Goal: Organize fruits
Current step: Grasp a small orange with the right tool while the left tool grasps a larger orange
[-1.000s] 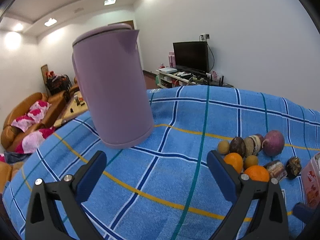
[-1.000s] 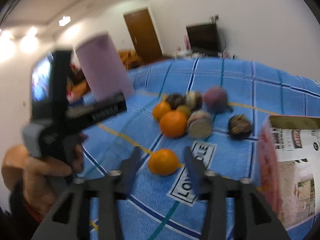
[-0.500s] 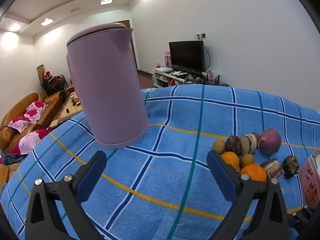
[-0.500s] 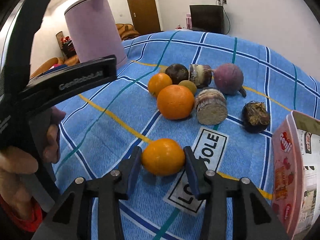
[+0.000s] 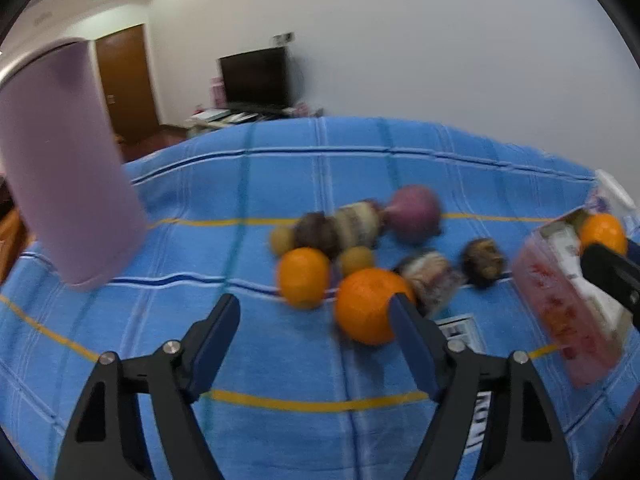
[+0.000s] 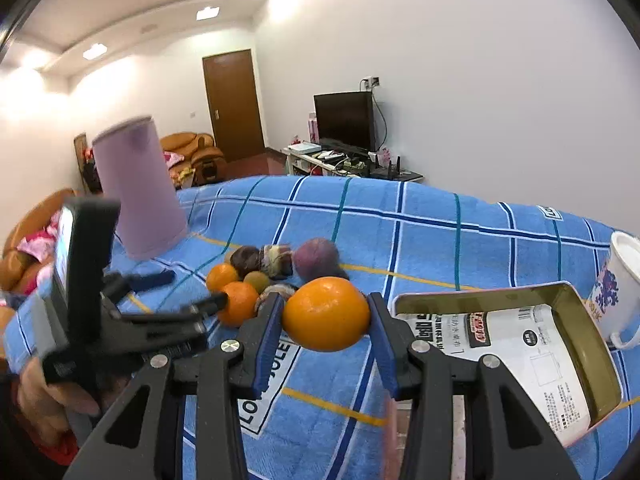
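My right gripper [image 6: 326,316] is shut on an orange [image 6: 326,314] and holds it in the air next to the open pink tin box [image 6: 576,312]. The held orange also shows at the far right of the left wrist view [image 5: 603,232], above the box [image 5: 560,300]. A pile of fruits [image 5: 360,236] lies on the blue checked cloth [image 5: 280,176]: two oranges [image 5: 366,306], small brown and dark ones, and a purple round one [image 5: 414,214]. My left gripper [image 5: 314,320] is open, low over the cloth, with the nearest orange by its right finger.
A tall purple kettle [image 5: 60,160] stands on the cloth at the left. A white mug [image 6: 618,280] stands beyond the box at the right. A white label [image 6: 272,380] is printed on the cloth. The table's far edge drops off toward the room.
My right gripper has lifted the orange off the cloth and carried it right, to the tin box. My left gripper has swung right and closer to the fruit pile.
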Demonstrator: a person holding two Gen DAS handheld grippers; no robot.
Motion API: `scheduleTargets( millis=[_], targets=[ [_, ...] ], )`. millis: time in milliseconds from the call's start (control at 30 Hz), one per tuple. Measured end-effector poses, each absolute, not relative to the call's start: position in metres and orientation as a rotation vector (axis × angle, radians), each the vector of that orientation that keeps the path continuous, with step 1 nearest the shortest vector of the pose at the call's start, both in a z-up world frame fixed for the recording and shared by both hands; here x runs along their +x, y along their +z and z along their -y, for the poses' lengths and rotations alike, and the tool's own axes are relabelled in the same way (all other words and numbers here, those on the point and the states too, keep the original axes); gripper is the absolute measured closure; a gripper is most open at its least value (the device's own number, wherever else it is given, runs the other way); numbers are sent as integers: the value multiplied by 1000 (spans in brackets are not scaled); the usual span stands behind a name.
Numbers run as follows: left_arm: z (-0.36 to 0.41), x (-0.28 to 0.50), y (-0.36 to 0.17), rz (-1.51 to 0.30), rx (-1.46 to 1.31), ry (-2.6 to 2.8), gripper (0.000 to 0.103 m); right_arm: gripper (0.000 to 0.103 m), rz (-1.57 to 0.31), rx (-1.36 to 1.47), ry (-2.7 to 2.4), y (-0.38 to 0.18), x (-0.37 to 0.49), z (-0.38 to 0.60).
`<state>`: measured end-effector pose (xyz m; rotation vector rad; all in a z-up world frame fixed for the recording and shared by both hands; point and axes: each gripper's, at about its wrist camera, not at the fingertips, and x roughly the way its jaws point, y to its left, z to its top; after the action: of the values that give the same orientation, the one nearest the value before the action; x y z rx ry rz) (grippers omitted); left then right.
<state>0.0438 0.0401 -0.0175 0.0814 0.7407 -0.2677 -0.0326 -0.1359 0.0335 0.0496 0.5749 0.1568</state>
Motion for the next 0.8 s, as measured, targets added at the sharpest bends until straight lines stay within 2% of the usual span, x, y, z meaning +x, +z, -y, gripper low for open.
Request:
scheduleTargets(
  millis=[167, 333, 367, 433, 500, 533, 800],
  targets=[
    [-10, 51, -29, -789, 172, -288, 25, 58, -561, 68, 152, 43, -38, 141],
    [-13, 65, -33, -836, 142, -250, 25, 58, -551, 90, 143, 43, -44, 149],
    [-15, 68, -33, -838, 135, -240, 26, 58, -548, 89, 138, 43, -43, 150],
    [-19, 69, -33, -840, 123, -235, 38, 58, -542, 93, 131, 43, -45, 153],
    [-22, 70, -34, -845, 104, -247, 43, 58, -537, 96, 117, 44, -46, 159],
    [-23, 69, -35, -851, 92, -262, 51, 58, -535, 95, 110, 44, -48, 160],
    [-28, 46, -22, -748, 60, -279, 52, 58, -509, 101, 33, 41, -54, 195]
  ],
)
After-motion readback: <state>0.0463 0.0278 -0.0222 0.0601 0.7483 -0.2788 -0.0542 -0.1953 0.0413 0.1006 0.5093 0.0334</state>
